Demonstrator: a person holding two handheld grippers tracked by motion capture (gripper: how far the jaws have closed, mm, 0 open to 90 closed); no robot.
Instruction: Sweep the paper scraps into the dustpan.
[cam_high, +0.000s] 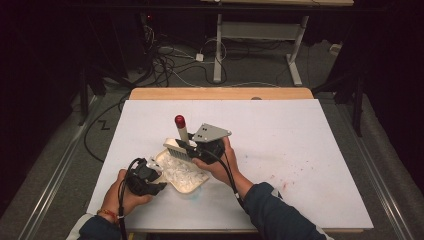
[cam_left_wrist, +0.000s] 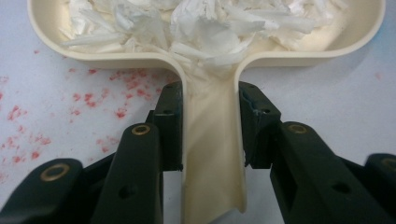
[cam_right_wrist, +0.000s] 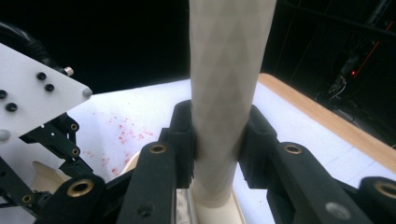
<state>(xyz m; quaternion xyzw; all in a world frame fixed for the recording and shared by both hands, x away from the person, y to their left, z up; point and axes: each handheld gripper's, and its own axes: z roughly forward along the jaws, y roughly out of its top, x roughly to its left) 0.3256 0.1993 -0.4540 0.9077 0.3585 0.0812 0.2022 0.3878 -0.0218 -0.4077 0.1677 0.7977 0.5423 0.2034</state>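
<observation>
Cream dustpan (cam_high: 186, 176) in left gripper (cam_high: 150, 175), brush (cam_high: 181, 140) apparently in right gripper (cam_high: 192, 146)

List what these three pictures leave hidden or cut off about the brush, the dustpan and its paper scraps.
- Brush: in the high view the right gripper covers its lower handle; in the right gripper view the frame's top edge cuts off the handle.
- Dustpan: in the left gripper view the top edge cuts off its far rim.
- Paper scraps: too small in the high view to count.
- Left gripper: its jaws hide the dustpan handle's sides.
</observation>
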